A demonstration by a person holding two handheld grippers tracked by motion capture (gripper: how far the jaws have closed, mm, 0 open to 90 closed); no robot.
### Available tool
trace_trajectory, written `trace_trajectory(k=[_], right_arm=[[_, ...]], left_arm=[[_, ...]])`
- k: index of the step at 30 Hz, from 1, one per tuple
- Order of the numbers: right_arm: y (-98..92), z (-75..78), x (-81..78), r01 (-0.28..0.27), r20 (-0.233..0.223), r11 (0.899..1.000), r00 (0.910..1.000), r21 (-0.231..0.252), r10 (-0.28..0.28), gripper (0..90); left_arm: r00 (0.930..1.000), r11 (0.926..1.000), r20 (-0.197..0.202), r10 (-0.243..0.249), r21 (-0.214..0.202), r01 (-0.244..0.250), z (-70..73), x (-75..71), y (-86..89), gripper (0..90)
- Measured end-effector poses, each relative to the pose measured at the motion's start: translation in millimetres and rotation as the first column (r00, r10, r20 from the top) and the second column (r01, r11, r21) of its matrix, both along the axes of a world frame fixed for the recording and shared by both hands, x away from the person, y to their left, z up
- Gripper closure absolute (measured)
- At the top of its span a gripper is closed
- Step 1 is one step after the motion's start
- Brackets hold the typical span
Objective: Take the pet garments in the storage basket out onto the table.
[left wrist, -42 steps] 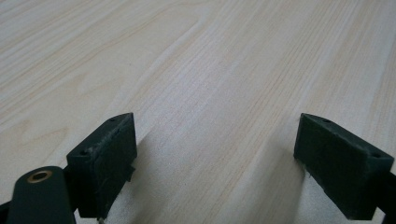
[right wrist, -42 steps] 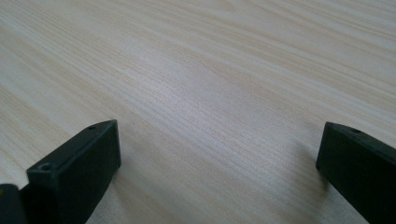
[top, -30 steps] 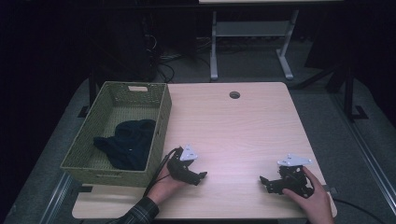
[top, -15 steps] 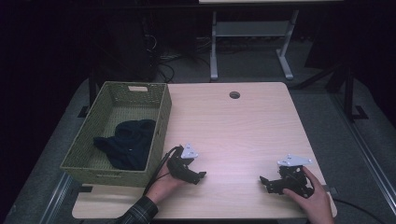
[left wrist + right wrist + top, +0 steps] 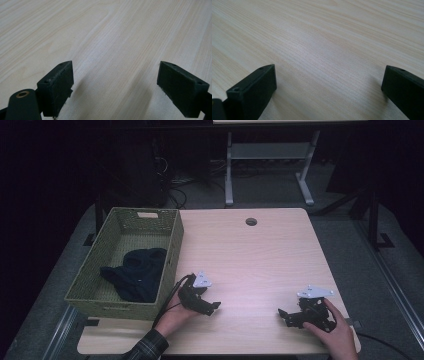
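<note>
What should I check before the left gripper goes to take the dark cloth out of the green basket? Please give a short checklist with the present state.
1. Left gripper open: ok, the jaws stand wide apart in its own view.
2. Left gripper free of load: ok, bare wood between the jaws.
3. Right gripper open and free of load: ok.
4. Dark cloth inside the green basket: ok, it lies bunched on the bottom.
5. Basket wall between left gripper and cloth: not ok, the gripper must rise over the rim first.
6. Cloth is one piece or several: cannot tell.
</note>
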State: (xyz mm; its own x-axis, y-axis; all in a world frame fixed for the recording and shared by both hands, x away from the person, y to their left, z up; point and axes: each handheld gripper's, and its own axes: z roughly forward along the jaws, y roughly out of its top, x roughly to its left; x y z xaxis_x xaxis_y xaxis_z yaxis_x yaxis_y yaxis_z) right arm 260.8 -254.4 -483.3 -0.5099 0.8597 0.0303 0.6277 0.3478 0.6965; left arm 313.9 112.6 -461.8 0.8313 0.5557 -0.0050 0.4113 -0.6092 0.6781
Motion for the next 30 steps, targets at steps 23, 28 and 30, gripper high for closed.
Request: trace_trajectory(k=[23, 28, 30], right_arm=[[0.0, 0.0, 0.1, 0.0, 0.001, 1.0, 1.0, 0.0, 0.0, 0.0], [0.0, 0.0, 0.1, 0.0, 0.001, 1.0, 1.0, 0.0, 0.0, 0.0], [-0.1, -0.1, 0.1, -0.001, 0.001, 1.0, 1.0, -0.001, 0.001, 0.0]], left_arm=[[1.0, 0.9998, 0.005, -0.003, -0.02, 0.003, 16.8, 2.5, 1.5, 13.4], [1.0, 0.9996, 0.004, -0.006, -0.026, 0.006, 20.0, 2.7, 1.7, 13.5], [1.0, 0.9997, 0.004, -0.009, -0.022, 0.009, 21.4, 2.9, 1.4, 13.5]])
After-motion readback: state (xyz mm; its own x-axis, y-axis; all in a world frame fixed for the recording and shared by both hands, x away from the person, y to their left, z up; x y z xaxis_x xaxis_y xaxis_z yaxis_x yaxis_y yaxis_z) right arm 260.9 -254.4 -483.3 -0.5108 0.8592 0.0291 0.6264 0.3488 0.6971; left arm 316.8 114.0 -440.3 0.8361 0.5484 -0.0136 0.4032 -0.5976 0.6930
